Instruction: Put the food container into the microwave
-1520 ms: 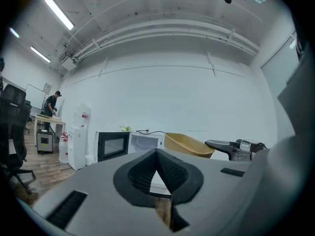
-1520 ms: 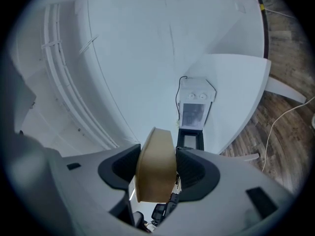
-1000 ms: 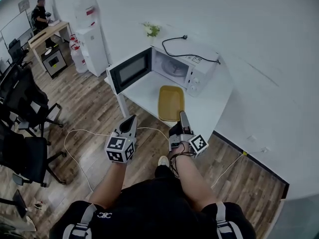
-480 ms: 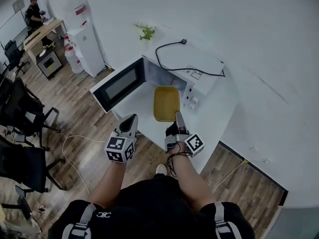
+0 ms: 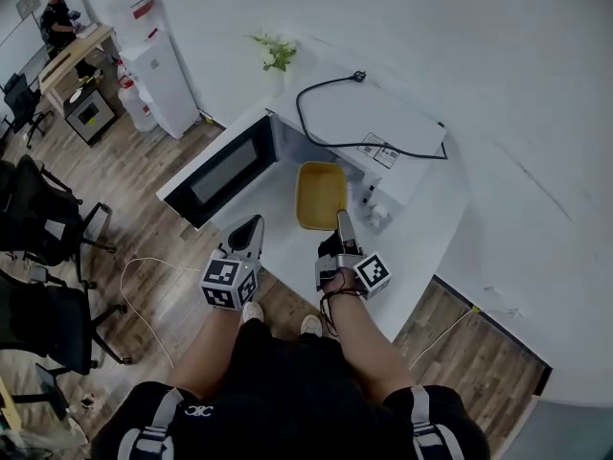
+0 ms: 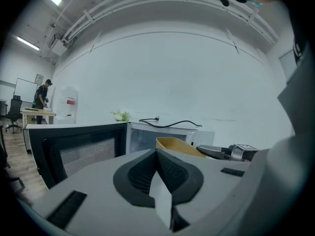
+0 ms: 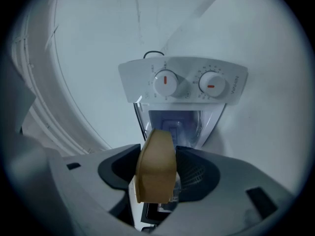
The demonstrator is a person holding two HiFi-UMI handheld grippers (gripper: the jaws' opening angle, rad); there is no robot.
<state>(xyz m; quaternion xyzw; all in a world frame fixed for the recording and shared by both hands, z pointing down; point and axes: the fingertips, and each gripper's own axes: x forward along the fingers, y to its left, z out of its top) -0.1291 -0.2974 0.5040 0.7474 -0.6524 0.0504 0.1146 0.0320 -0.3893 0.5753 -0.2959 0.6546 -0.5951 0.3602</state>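
My right gripper [image 5: 342, 222] is shut on the near rim of the yellow food container [image 5: 321, 195], holding it over the white table [image 5: 426, 228] just in front of the open cavity of the white microwave [image 5: 388, 127]. In the right gripper view the container's edge [image 7: 156, 166] sits clamped between the jaws [image 7: 157, 178], with the microwave's two dials [image 7: 187, 82] and its cavity [image 7: 174, 124] straight ahead. The microwave's door [image 5: 218, 169] stands swung open to the left. My left gripper [image 5: 249, 234] is shut and empty, to the left of the container [image 6: 176, 145] and near the door [image 6: 74, 149].
A black power cord [image 5: 321, 113] lies on the microwave's top and a small plant [image 5: 272, 52] stands behind it. A water dispenser [image 5: 153, 60], office chairs [image 5: 38, 218] and a floor cable [image 5: 144, 268] are at the left. A person [image 5: 56, 15] is at a far desk.
The right gripper has carried the yellow container from the table's front edge forward to the microwave's open mouth. The left gripper moved forward alongside, still shut.
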